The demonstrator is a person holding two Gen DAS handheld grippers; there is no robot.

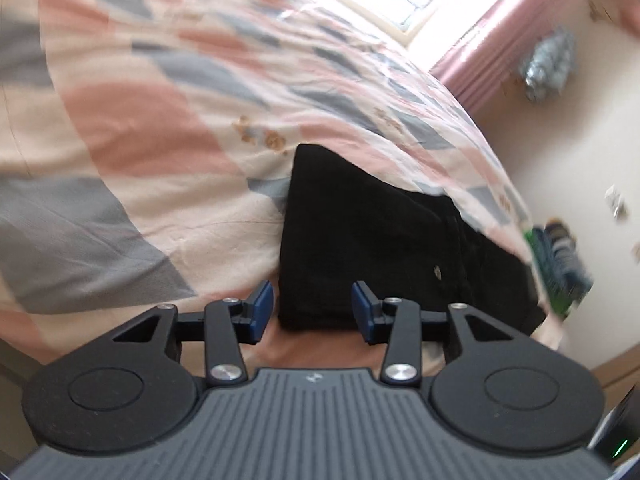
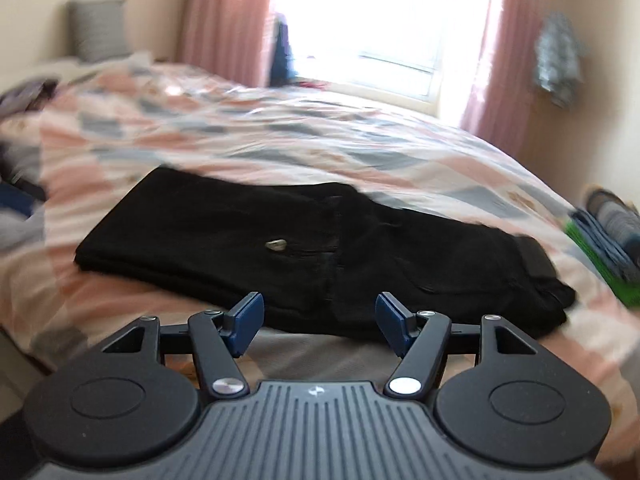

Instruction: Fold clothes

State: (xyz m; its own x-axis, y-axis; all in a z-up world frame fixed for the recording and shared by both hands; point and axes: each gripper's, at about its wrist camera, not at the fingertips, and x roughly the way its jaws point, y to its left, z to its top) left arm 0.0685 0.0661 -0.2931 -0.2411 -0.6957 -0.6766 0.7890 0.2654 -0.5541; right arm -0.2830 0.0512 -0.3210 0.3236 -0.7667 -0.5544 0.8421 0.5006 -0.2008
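Black trousers (image 2: 304, 248) lie folded flat on the bed (image 2: 280, 140), on a quilt of pink, grey and cream patches. In the right wrist view they run as a long rectangle from left to right, a small pale button (image 2: 276, 245) near the middle, waistband end bunched at the right edge of the bed. Fold looks neat on the left, rumpled on the right.

Right gripper (image 2: 319, 322) – jaws wide apart, nothing between the blue pads; tips hover just at the near edge of the trousers, whether touching cannot be told.

Left gripper (image 1: 313, 312) – jaws apart too, narrower gap, empty. Its view is rolled and blurred; the trousers (image 1: 360, 240) sit just ahead of the tips, near corner of the cloth showing between the pads, but not pinched.

Around: pink curtains (image 2: 224, 20) either side of a bright window (image 2: 380, 20), a grey pillow (image 2: 98, 28) against the wall at far left, a pale patterned garment (image 2: 558, 64) hanging on the right wall. Green and blue stuff (image 2: 608, 240) at the bed's right edge – too blurred to name. Dark clothing at the far left edge, also unclear.
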